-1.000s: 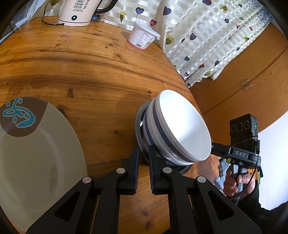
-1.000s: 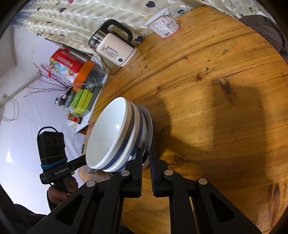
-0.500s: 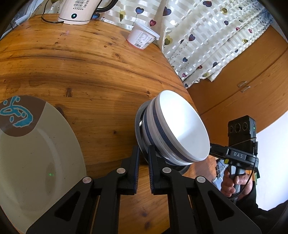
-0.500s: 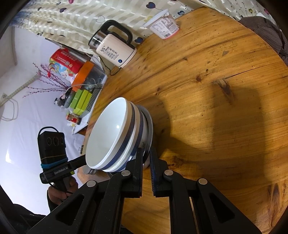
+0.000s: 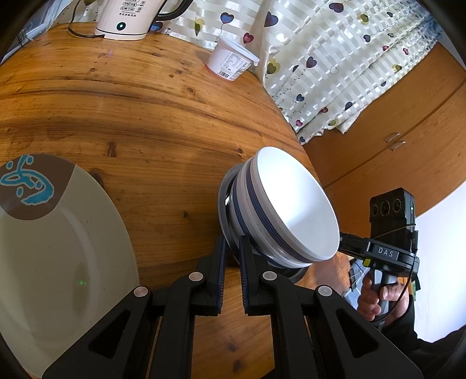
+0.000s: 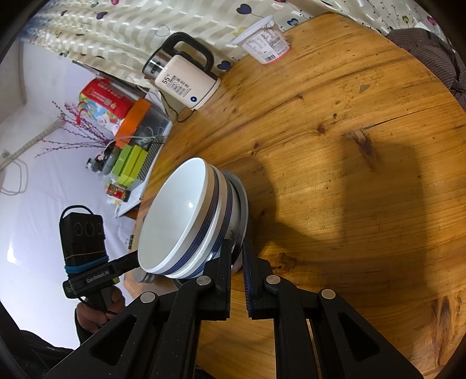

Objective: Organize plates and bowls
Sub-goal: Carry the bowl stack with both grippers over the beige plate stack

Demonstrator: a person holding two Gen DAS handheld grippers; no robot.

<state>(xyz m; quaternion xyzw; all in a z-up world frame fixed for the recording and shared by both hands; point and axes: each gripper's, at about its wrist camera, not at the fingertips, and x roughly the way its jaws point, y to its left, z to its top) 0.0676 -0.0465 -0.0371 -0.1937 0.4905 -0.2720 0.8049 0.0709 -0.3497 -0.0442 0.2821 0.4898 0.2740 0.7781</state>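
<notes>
A stack of white bowls with blue bands [image 5: 291, 210] sits on a grey plate [image 5: 224, 201], held tilted over the round wooden table [image 5: 145, 110]. My left gripper [image 5: 232, 247] is shut on the grey plate's rim from one side. My right gripper [image 6: 237, 250] is shut on the same plate's rim [image 6: 243, 210] from the opposite side, with the bowls [image 6: 186, 215] to its left. A large beige plate with a brown patch and blue motif [image 5: 52, 242] lies on the table at the left.
A white electric kettle [image 5: 128, 17] with its cord and a yogurt tub [image 5: 230, 59] stand at the table's far edge by the heart-patterned curtain [image 5: 335, 67]. A wooden cabinet [image 5: 393, 140] is beyond the table. Boxes and clutter [image 6: 122, 140] sit on a shelf beside the table.
Both grippers keep hold of the grey plate. In the left view the table and beige plate shift slightly down; the bowl stack stays put between the grippers.
</notes>
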